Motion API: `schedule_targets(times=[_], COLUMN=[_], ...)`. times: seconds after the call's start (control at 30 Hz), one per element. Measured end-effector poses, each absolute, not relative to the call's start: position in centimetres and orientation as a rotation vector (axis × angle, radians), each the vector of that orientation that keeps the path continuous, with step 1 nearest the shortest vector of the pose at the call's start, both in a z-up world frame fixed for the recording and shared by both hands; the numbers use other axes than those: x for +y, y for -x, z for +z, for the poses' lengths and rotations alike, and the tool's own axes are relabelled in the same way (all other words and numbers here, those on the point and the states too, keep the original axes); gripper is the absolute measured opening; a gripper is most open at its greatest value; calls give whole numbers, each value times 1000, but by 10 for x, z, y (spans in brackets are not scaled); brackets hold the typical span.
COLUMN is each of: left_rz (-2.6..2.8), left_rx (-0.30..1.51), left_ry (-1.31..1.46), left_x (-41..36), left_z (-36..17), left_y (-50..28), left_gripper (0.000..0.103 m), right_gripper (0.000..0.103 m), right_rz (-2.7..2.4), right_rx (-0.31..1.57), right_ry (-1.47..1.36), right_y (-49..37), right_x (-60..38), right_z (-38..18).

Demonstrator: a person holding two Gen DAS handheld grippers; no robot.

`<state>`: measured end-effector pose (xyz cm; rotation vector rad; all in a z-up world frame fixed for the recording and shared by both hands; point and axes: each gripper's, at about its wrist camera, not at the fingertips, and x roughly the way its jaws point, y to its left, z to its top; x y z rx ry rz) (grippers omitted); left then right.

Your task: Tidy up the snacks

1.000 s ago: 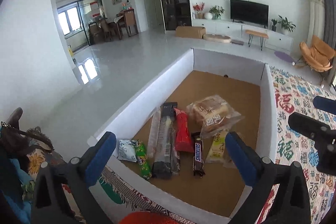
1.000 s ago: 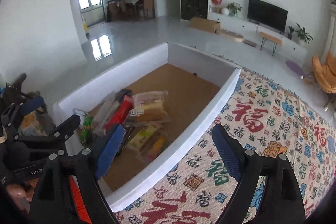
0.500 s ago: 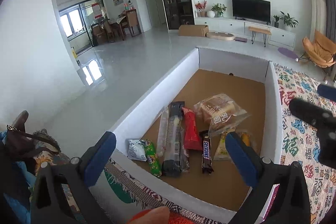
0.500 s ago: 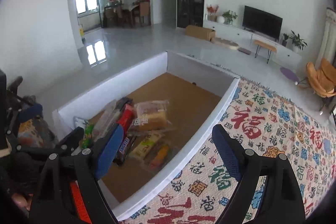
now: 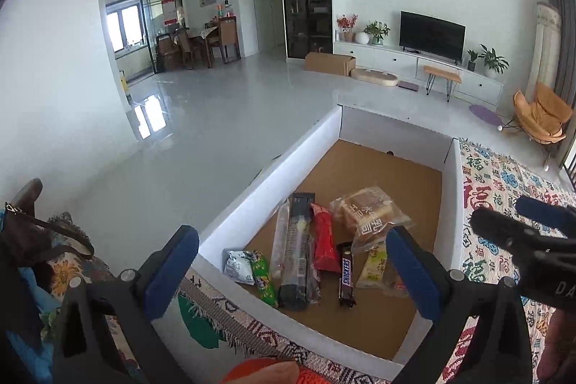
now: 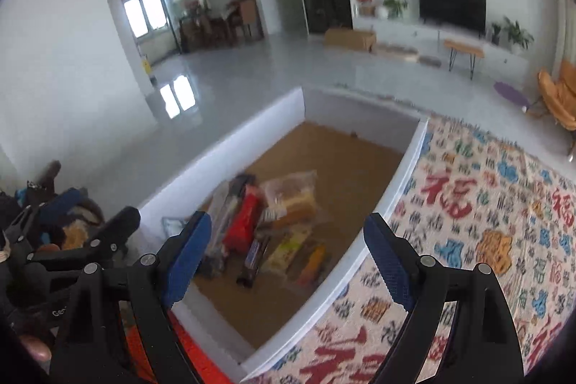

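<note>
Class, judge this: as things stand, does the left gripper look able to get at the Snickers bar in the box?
Probably yes. The left gripper is open above the open-topped box, and the Snickers bar lies uncovered, though a red packet lies close beside it.

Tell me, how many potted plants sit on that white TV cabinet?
3: one left of the TV, two at its right. Red flowers stand apart.

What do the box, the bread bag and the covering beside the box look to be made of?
Box: likely cardboard, with a matte brown floor and white walls. Bread bag: thin clear plastic film, glossy and crinkled, showing the loaf through it. Covering: apparently woven fabric, matte, printed with characters, fringed at its edge.
</note>
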<state>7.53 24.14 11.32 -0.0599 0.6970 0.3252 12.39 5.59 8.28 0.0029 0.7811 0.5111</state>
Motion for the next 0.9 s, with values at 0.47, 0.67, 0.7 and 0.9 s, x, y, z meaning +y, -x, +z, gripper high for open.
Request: schedule_targets(times=[0.47,0.67,0.7,0.9], left_rz=[368,394,394,404], left_rx=[724,721,723,726], left_ry=[78,43,47,47], left_x=[244,242,242,244], left_z=[103,102,102,101], left_y=[-72,-72,-72,-74], left_gripper=[103,103,103,103], right_gripper=[89,89,89,89], right_rz=[467,466,466,469], right_rx=[846,852,852,853], right_ry=[93,101,103,114], right_y=[-118,-120,-119,-119], right_x=[69,69,70,72], right_z=[74,75,75,75])
